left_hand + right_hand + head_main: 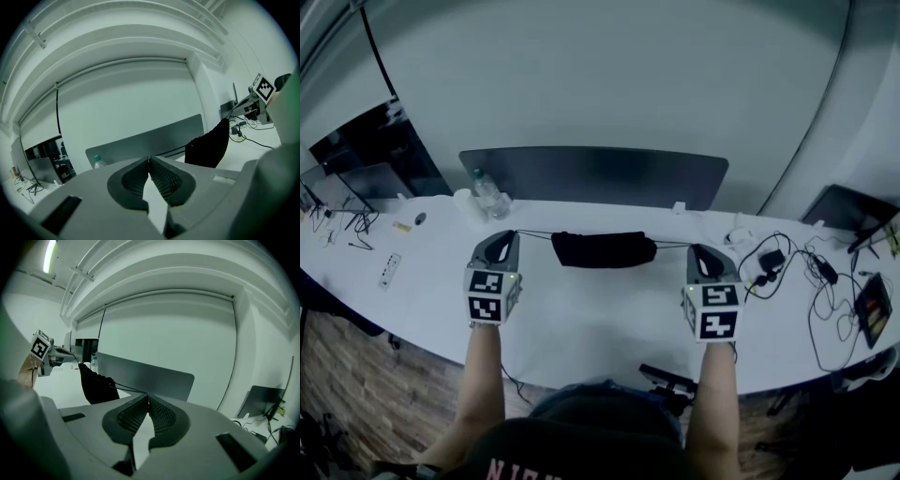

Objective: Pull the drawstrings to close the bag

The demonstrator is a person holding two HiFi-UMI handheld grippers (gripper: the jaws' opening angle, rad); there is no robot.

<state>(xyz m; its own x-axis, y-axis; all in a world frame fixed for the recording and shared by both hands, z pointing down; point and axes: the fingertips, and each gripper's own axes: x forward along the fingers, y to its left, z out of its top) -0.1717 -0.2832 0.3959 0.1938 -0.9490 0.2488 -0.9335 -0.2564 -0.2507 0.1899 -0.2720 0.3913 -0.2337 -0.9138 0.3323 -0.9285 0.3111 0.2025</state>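
My left tongs [149, 160] and right tongs [148, 397] each pinch a drawstring [673, 246] taut; the bag [603, 249] looks cinched, probably nearly done.

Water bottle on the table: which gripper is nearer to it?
Left. The left gripper is just right of and in front of the water bottle; the right gripper is far off, beyond the black bag.

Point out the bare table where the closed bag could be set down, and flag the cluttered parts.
Widest bare patch: the near strip of the table, in front of the black bag, between the left gripper and right gripper. Another lies between the power strip and the left gripper. Crowded: the right end's cables; the left end's bottle and wires.
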